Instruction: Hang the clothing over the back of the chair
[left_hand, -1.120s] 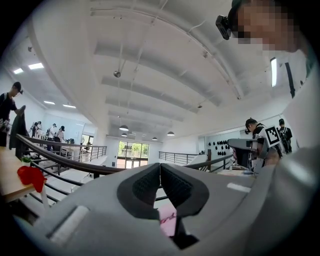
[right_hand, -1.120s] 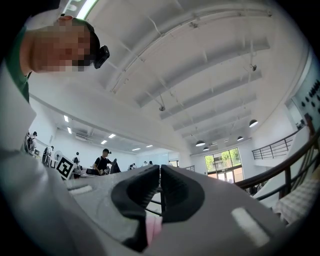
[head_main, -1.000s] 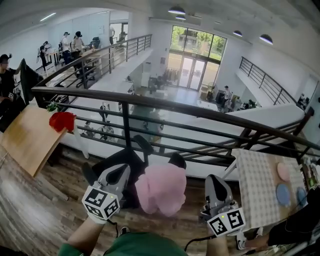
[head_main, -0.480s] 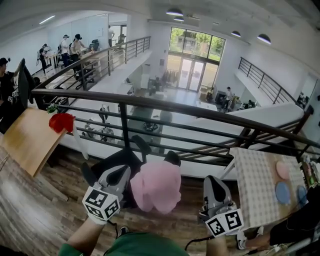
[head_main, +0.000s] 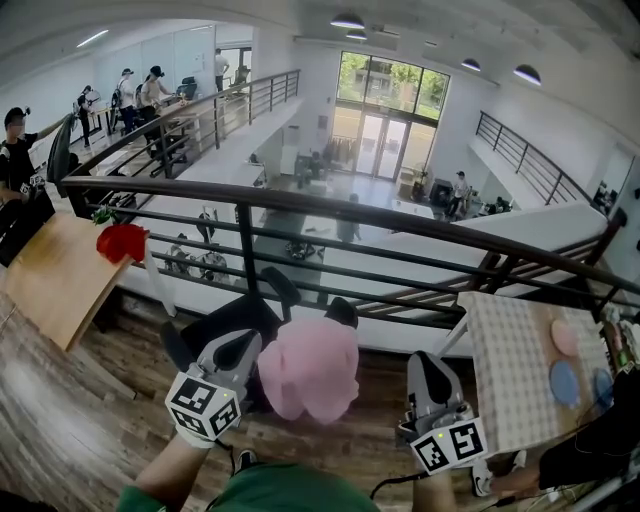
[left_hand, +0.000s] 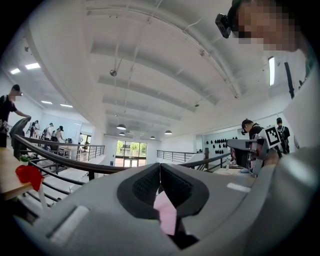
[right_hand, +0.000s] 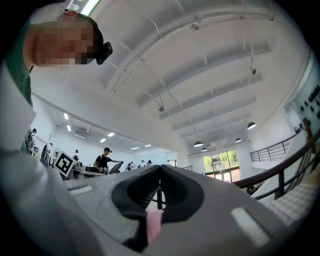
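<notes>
Pink clothing (head_main: 308, 368) hangs bunched between my two grippers, over a black chair (head_main: 232, 322) that stands in front of the railing. At the bundle's left edge is my left gripper (head_main: 238, 348), shut on a fold of the pink fabric (left_hand: 166, 215) that shows between its closed jaws. My right gripper (head_main: 424, 364) is a little apart to the right of the bundle, also shut, with a thin pink strip (right_hand: 152, 225) pinched between its jaws. In the head view I cannot see fabric reaching across to it. The bundle hides most of the chair's back.
A dark metal railing (head_main: 330, 215) runs across just beyond the chair, with an open drop behind it. A wooden table (head_main: 55, 280) bearing a red object (head_main: 122, 241) is at the left. A checked table (head_main: 520, 375) with plates (head_main: 566, 385) is at the right. People stand at far left.
The pink bundle has shifted slightly left and away from me, toward the chair. Both grippers stay shut and have edged the same way.
</notes>
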